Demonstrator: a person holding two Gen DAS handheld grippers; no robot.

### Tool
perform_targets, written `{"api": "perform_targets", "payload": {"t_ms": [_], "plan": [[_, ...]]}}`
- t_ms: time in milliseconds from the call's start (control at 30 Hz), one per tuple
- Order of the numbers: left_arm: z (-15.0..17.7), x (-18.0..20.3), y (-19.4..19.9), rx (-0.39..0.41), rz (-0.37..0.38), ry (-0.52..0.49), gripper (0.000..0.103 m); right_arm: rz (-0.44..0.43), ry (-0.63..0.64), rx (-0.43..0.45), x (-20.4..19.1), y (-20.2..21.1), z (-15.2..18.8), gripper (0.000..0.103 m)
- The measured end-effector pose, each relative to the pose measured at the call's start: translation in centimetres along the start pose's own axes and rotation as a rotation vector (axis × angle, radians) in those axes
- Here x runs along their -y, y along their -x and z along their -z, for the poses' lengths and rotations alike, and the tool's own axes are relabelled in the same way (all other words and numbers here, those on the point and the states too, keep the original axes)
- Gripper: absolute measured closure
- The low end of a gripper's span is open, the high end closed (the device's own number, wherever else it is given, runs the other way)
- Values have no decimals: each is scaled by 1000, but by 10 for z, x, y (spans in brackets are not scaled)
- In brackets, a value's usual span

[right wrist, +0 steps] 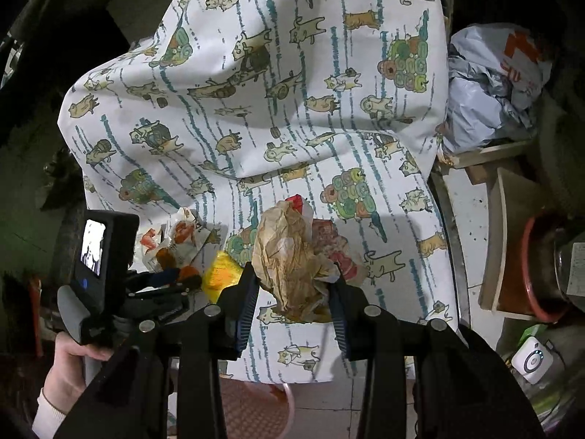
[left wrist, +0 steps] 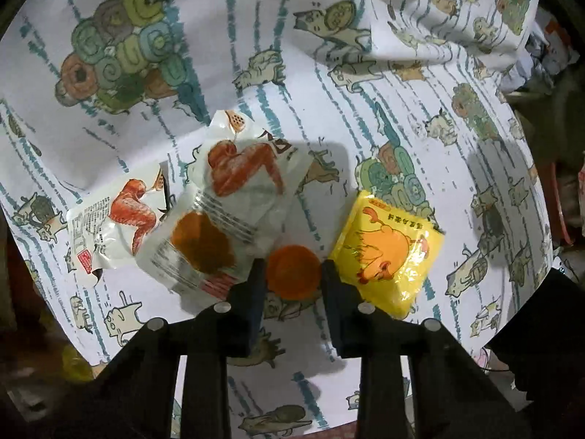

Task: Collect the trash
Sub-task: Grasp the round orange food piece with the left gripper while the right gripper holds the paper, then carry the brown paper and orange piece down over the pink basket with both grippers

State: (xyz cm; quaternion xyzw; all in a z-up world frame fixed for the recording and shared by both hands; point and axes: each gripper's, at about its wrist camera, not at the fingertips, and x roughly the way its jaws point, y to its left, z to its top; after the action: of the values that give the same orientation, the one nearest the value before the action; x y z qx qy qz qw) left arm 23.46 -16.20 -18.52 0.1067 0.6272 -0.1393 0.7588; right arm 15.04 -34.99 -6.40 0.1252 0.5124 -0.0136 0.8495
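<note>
An orange cap [left wrist: 292, 272] lies on the cat-print cloth [left wrist: 329, 109], pinched between the fingers of the left claw [left wrist: 292, 274]. White wrappers [left wrist: 234, 197] lie just left of it, a yellow packet [left wrist: 387, 252] just right. The right claw [right wrist: 296, 278] grips crumpled brown paper [right wrist: 292, 256] above the cloth.

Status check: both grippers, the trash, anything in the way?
Left gripper shut on orange cap. Right gripper shut on crumpled brown paper. Wrappers and yellow packet crowd the cap.
</note>
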Motion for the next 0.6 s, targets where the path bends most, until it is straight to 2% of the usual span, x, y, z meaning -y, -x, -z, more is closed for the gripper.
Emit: {"api": "perform_targets", "payload": {"t_ms": [133, 367, 600], "plan": [[7, -11, 22, 54, 28, 35, 75, 8, 19, 3, -5, 0, 1, 64], [30, -31, 88, 197, 47, 68, 75, 11, 56, 5, -16, 0, 7, 64], [69, -31, 147, 303, 13, 0, 75, -25, 88, 17, -32, 11, 23, 64]]}}
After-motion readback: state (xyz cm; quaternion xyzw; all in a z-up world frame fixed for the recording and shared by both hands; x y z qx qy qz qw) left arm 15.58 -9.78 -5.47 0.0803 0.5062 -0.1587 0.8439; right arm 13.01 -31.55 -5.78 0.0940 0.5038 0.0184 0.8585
